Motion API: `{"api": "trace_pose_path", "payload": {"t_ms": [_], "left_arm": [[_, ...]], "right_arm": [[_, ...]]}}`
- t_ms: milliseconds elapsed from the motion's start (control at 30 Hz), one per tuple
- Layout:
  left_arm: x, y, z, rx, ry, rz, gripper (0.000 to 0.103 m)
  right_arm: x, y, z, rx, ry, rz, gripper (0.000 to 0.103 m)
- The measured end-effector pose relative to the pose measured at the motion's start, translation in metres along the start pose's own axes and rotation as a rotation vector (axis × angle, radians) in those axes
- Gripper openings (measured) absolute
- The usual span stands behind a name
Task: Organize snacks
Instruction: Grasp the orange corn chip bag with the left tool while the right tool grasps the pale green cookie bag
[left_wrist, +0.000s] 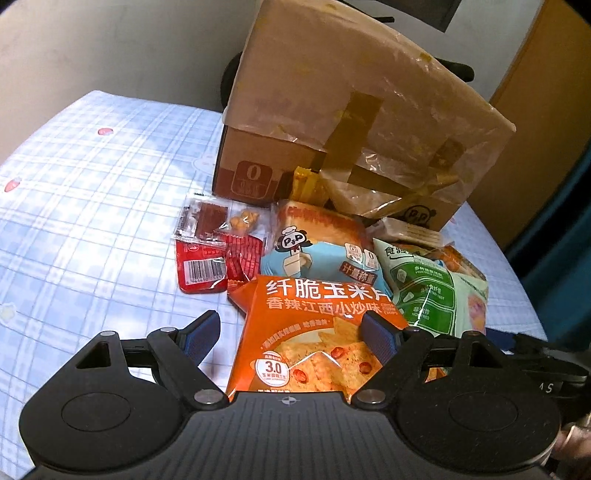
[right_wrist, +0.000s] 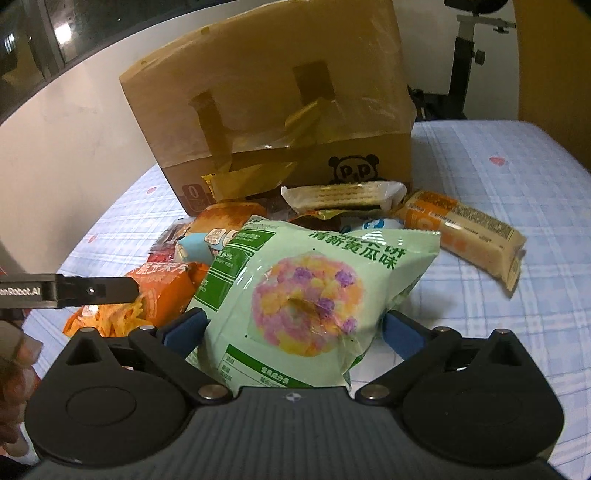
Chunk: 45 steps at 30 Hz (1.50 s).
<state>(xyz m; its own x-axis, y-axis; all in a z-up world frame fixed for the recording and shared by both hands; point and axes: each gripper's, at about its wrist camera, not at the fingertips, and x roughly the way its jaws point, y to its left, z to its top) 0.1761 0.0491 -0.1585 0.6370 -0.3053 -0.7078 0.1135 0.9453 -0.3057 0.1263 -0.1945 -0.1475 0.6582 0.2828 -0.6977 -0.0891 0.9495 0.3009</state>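
Observation:
A heap of snack packs lies in front of a taped cardboard box (left_wrist: 354, 110) on a blue checked cloth (left_wrist: 92, 206). My left gripper (left_wrist: 295, 332) is open, its fingers either side of an orange corn-chip bag (left_wrist: 317, 332). Behind it lie a blue bread pack (left_wrist: 317, 243) and small red packets (left_wrist: 210, 254). My right gripper (right_wrist: 291, 328) is open around a green puffed-snack bag (right_wrist: 310, 291); whether the pads touch it I cannot tell. The orange bag (right_wrist: 162, 291) and the left gripper's arm (right_wrist: 74, 290) show at the left there.
A wafer pack (right_wrist: 343, 194) and a long orange-and-cream bar (right_wrist: 465, 232) lie by the box (right_wrist: 273, 99). The green bag (left_wrist: 432, 291) sits right of the orange one. Bare cloth spreads to the left and to the right (right_wrist: 517, 177). A black stand (right_wrist: 461, 62) is behind the table.

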Motion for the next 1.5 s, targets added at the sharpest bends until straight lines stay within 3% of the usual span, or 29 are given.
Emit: {"api": "trace_pose_path", "payload": {"t_ms": [400,967,1500], "left_arm": [[0.009,0.008,-0.002,-0.034,0.019,-0.014,0.089],[0.006,0.015,-0.005,-0.133,0.052,-0.034,0.089],[0.026,0.024,-0.005,-0.263,0.094,-0.138,0.09]], "right_arm": [[0.009,-0.012,-0.002,0.074,0.019,0.06,0.103],[0.012,-0.005,-0.003,0.011,0.017,0.062,0.103],[0.011,-0.006,-0.003,0.019,0.014,0.074,0.101]]}}
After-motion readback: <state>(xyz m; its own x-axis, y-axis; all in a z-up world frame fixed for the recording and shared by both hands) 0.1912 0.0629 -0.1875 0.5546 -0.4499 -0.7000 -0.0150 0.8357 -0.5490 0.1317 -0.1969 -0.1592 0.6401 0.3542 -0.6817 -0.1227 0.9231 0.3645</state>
